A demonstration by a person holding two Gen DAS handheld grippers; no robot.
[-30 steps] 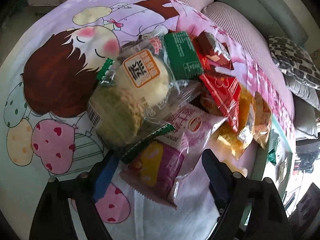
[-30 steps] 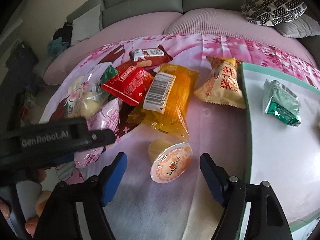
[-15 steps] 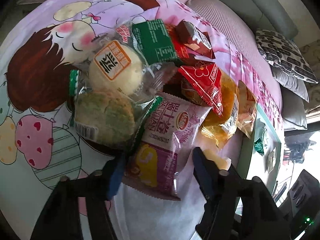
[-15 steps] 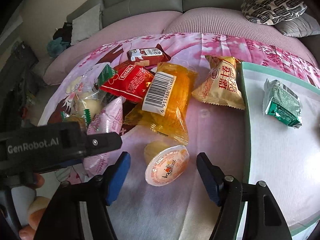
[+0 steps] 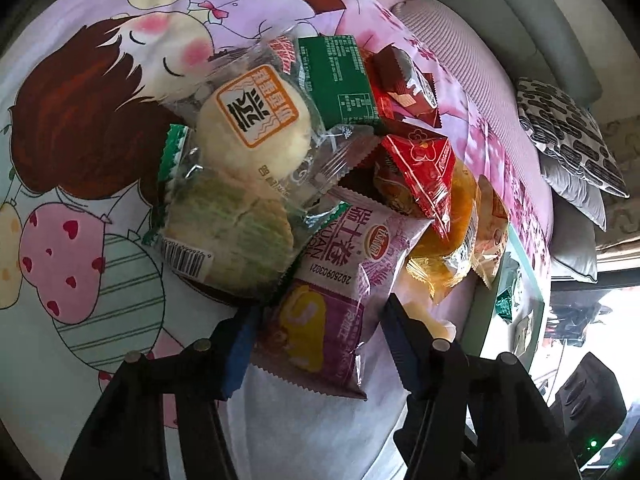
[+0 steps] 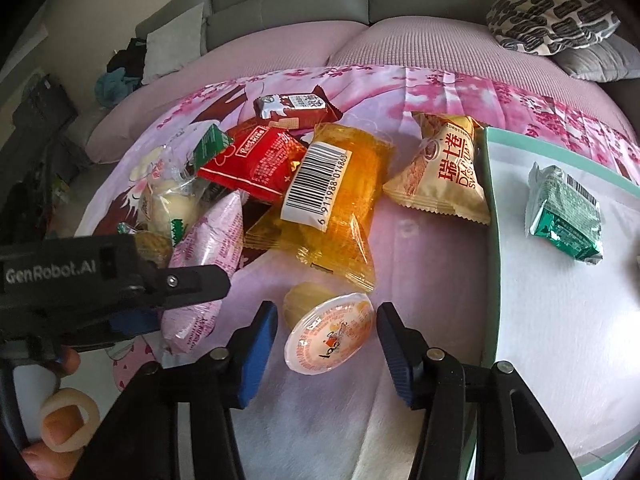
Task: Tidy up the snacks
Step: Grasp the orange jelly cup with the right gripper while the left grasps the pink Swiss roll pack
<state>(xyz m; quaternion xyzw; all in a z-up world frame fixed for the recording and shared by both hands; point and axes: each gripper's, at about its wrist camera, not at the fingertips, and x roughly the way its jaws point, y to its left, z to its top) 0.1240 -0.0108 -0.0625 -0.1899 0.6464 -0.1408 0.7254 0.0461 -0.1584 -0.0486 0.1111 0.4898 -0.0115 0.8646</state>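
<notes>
Both grippers advanced: left gripper [image 5: 320, 336] fingers apart, straddling purple packet [image 5: 328, 300]; right gripper [image 6: 326, 336] apart around jelly cup [image 6: 328, 334]. We judge pick step; next, close.

Soft daylight fills both views, brightest from the blown-out window [image 5: 580, 320] at four o'clock in the left view. Fisheye bending and dark vignetting ring every edge; shiny wrappers [image 6: 332, 200] carry glare.

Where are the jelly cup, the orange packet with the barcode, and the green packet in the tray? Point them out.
jelly cup [image 6: 330, 334]: right wrist view, on its printed lid.
orange packet [image 6: 336, 216]: right wrist view, just below the barcode label.
green packet [image 6: 564, 212]: right wrist view, middle of the wrapper.
</notes>
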